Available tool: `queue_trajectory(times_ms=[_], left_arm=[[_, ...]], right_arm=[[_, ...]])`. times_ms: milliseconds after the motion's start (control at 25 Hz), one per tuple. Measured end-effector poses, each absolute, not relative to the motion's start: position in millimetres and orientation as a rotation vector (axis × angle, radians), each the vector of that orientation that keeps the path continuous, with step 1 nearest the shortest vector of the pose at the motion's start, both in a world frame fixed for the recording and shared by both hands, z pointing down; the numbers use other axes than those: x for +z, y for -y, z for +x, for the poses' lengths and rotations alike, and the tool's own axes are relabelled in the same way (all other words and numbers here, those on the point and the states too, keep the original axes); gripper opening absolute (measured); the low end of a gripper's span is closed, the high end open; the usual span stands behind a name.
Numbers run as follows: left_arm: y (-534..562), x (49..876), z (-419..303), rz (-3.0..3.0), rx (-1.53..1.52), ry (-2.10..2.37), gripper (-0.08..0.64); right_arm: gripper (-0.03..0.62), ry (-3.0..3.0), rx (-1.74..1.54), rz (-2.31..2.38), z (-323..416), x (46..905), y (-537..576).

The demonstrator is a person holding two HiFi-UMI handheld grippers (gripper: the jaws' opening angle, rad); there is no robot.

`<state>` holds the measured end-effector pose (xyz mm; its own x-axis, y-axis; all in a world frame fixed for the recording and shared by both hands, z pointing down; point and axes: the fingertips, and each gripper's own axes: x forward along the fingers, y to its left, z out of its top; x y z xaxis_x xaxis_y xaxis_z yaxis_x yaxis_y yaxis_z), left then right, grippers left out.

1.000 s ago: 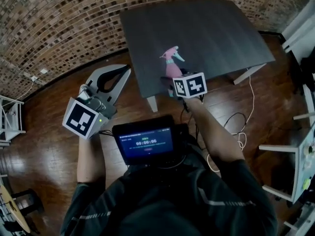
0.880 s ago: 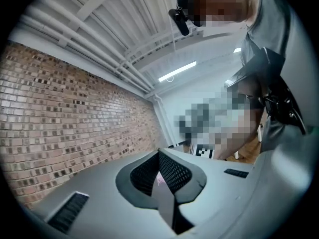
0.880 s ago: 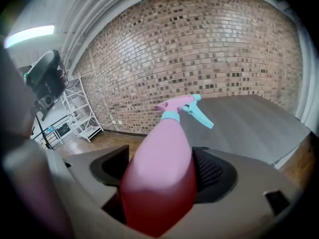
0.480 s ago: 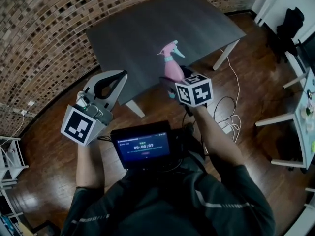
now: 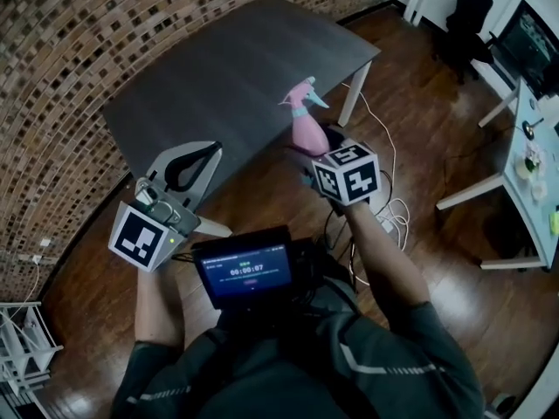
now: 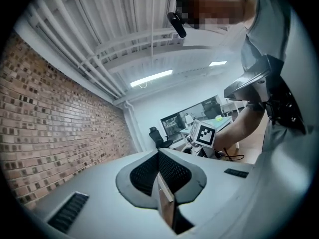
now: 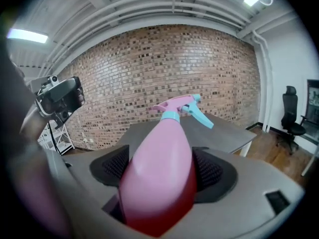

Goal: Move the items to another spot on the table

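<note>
A pink spray bottle (image 5: 305,127) with a teal trigger is held upright in my right gripper (image 5: 307,151), near the front edge of the dark grey table (image 5: 218,68). In the right gripper view the bottle (image 7: 159,148) fills the gap between the black pads (image 7: 212,171), and my right gripper (image 7: 160,169) is shut on its body. The nozzle points toward the table (image 7: 224,128). My left gripper (image 5: 208,149) hovers at the table's near left corner. In its own view the left gripper (image 6: 159,159) is shut, its pads pressed together on nothing.
A small screen (image 5: 244,271) is mounted at the person's chest. A brick wall (image 5: 52,77) runs behind the table. A white desk (image 5: 533,164) and a black office chair (image 5: 467,7) stand at the right. Cables (image 5: 393,221) lie on the wooden floor, and a white rack (image 5: 26,356) stands at the lower left.
The head view has swung, so the table now sits further left and up in frame. The pink bottle stays in my right gripper. Both grippers hold about the same places.
</note>
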<state>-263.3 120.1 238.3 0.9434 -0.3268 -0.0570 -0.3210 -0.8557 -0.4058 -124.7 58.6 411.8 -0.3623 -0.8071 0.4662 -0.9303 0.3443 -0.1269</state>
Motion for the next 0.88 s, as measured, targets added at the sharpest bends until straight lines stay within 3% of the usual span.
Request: queue_trajectory(times_ms=[480, 880], left_arm=[[-74.7, 240.8, -91.3, -2.699, -0.009, -0.356, -0.003], [-53.2, 238.1, 2.6, -2.747, -0.015, -0.292, -0.003]], right_arm=[[0.407, 2.269, 0.527, 1.666, 58.6, 399.6, -33.3], [0.407, 2.248, 0.566, 1.713, 155.1, 392.1, -24.5]])
